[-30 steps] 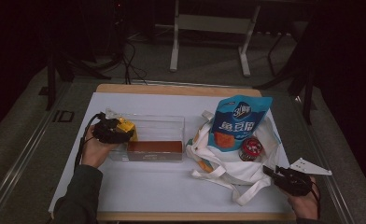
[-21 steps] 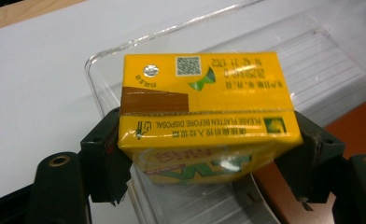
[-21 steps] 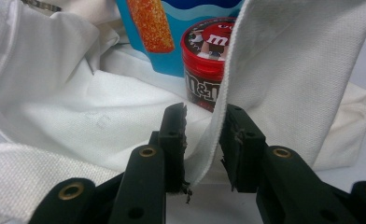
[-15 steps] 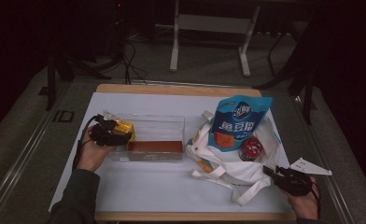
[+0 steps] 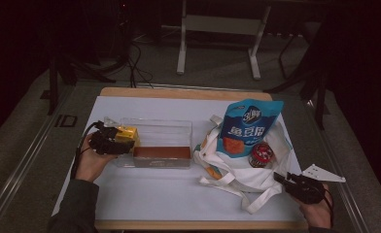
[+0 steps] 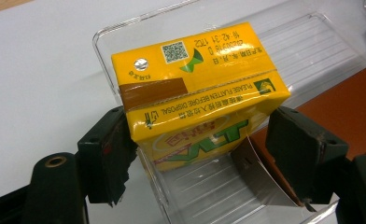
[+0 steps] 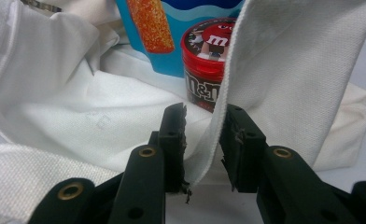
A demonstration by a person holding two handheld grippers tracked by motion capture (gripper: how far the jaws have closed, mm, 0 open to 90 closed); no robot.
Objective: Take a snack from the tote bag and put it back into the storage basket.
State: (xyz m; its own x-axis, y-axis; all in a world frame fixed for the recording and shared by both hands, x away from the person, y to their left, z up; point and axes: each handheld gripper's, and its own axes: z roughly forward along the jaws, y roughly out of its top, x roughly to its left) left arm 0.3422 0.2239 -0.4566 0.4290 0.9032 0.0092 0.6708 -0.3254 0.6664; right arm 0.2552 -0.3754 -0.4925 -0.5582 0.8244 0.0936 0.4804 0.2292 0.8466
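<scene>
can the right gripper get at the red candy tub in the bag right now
Probably not directly: the right gripper has the white bag's edge between its jaws, and that cloth hangs partly across the red candy tub.

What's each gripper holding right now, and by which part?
The left gripper has the yellow drink carton between its jaws at its sides, the right jaw apart from it. The right gripper has the white canvas bag's edge between its jaws.

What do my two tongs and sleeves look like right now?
Both tongs, left and right, are black with flat, worn jaws and brass-ringed pivot holes. A black cable loops from the left; a grey three-cornered plate tops the right. The left forearm wears a dark sleeve.
</scene>
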